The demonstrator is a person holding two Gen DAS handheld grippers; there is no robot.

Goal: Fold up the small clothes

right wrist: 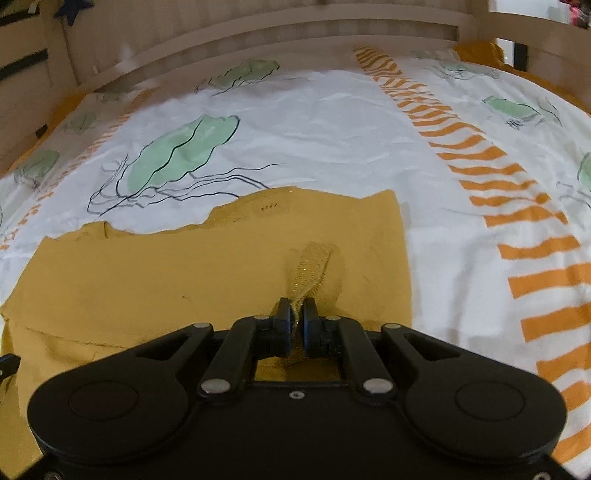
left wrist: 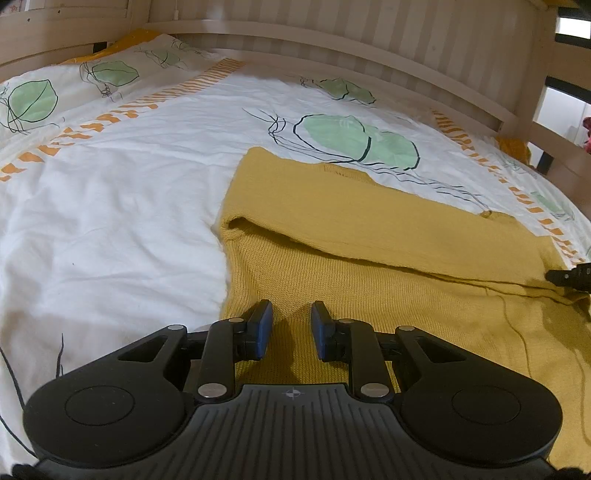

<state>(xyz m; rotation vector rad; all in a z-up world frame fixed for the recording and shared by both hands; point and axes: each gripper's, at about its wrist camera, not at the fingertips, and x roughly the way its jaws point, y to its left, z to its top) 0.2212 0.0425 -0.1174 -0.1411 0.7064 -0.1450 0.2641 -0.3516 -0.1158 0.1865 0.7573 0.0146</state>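
Your right gripper is clamped on a raised pinch of the mustard knit sweater, which lies partly folded on the smooth white leaf-print bedsheet. Your left gripper sits with jaws apart over the ribbed knit, gripping nothing. Bare sheet spreads toward 9 o'clock; wooden slats border 12.

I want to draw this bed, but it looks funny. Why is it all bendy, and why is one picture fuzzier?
Both wrist views use fisheye lenses, so the straight bed rail bows into a curve. The left view is sharp: the sweater shows its knit. The right view is smeared by motion blur, mostly the orange stripes. The left gripper throws a soft shadow on the sweater.
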